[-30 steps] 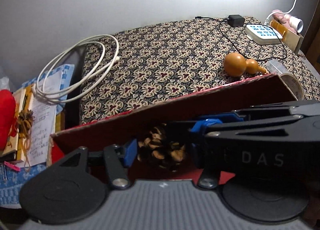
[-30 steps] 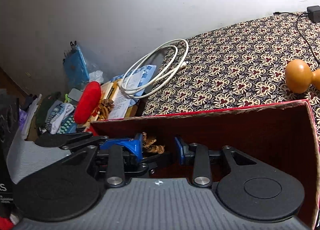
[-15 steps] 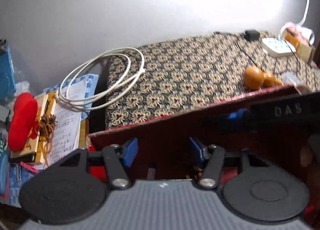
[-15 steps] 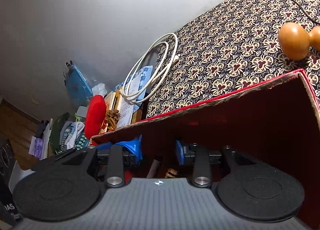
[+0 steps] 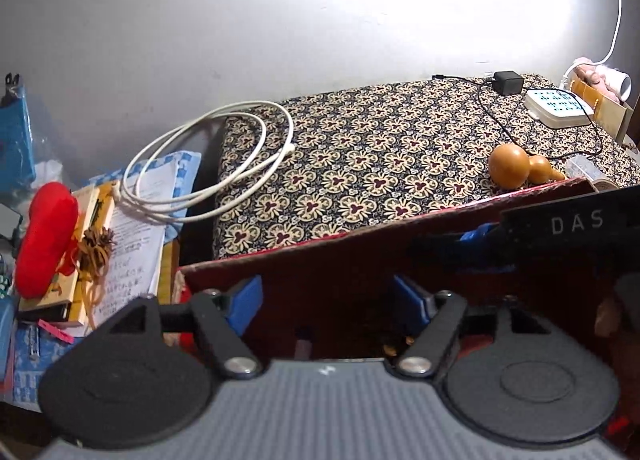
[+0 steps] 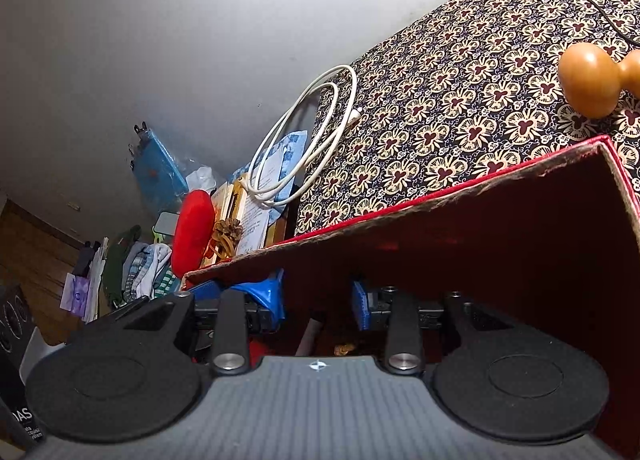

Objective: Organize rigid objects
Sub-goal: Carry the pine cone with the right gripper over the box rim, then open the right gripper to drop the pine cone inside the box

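A dark red cardboard box (image 5: 360,256) (image 6: 520,196) stands at the near edge of the patterned bed. My left gripper (image 5: 326,304) is open and empty above the box's inside. A bit of pine cone (image 5: 394,346) shows at the box bottom under it. My right gripper (image 6: 318,300) is open and empty over the same box, and a brown scrap of the pine cone (image 6: 344,349) lies below it. Its body crosses the left wrist view at the right (image 5: 568,228). A wooden gourd (image 5: 520,166) (image 6: 596,78) lies on the bed behind the box.
A coiled white cable (image 5: 208,164) (image 6: 304,152) lies at the bed's left edge. A red cushion (image 5: 46,236), a second pine cone (image 5: 96,244) and papers sit on a low stack to the left. A tape roll (image 5: 602,184), a black adapter (image 5: 508,82) and a white box (image 5: 558,108) are far right.
The left gripper held a pine cone inside the box one second ago; it has let go and lifted up. Both grippers have risen and the pine cone now lies at the box bottom.
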A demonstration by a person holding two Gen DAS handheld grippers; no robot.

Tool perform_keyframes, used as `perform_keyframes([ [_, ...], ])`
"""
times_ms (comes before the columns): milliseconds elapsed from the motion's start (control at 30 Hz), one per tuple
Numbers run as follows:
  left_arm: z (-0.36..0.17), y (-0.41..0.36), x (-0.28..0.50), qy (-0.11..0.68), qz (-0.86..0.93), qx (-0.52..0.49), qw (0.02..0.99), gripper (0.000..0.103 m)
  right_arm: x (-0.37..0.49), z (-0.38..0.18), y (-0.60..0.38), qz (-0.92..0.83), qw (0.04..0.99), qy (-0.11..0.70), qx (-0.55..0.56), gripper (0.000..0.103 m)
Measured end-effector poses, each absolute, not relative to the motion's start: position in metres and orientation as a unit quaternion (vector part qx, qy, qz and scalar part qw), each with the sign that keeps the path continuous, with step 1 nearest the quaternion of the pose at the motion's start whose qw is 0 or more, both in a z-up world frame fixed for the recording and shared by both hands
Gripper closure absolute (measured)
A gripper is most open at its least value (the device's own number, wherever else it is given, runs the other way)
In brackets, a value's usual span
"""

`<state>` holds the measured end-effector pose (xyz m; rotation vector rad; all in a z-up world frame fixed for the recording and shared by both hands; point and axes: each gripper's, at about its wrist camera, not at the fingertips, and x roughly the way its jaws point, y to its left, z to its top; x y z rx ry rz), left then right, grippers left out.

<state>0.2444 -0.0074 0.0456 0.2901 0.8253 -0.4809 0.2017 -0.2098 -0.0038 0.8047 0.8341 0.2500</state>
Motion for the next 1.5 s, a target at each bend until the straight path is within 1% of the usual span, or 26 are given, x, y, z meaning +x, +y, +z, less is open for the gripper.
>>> perform_keyframes([
  [133,0.045,-0.007,0.244,0.395,-0.230,0.141,0.878,0.027,0.203,0.000,-0.208,0.117,0.837,0.399,0.357,0.083],
  [167,0.045,-0.007,0.243,0.395,-0.230,0.141,0.878,0.027,0.201,0.005,-0.206,0.114,0.842,0.395,0.348,0.081],
  [267,0.046,-0.006,0.243,0.392,-0.225,0.141,0.881,0.026,0.190,0.019,-0.205,0.115,0.853,0.379,0.341,0.081],
  [367,0.046,-0.006,0.243,0.390,-0.224,0.140,0.882,0.023,0.176,0.030,-0.201,0.086,0.871,0.367,0.316,0.080],
  [433,0.047,-0.006,0.242,0.386,-0.223,0.143,0.883,0.018,0.161,0.034,-0.199,0.064,0.886,0.350,0.296,0.080],
  [533,0.048,-0.008,0.239,0.376,-0.221,0.151,0.887,0.018,0.139,0.036,-0.194,0.026,0.910,0.322,0.259,0.080],
  [633,0.048,-0.009,0.236,0.368,-0.218,0.159,0.890,0.017,0.123,0.040,-0.196,0.002,0.921,0.298,0.250,0.080],
  [1000,0.053,-0.008,0.226,0.348,-0.201,0.170,0.900,0.015,0.095,0.046,-0.186,-0.023,0.938,0.287,0.193,0.080],
  [1167,0.067,-0.009,0.206,0.308,-0.186,0.188,0.914,0.015,0.084,0.050,-0.182,-0.025,0.948,0.276,0.157,0.079],
  [1267,0.079,-0.008,0.198,0.316,-0.172,0.188,0.914,0.015,0.078,0.051,-0.182,-0.022,0.948,0.276,0.158,0.079],
  [1500,0.102,0.000,0.165,0.329,-0.166,0.149,0.918,0.015,0.062,0.060,-0.180,-0.003,0.953,0.269,0.137,0.078],
])
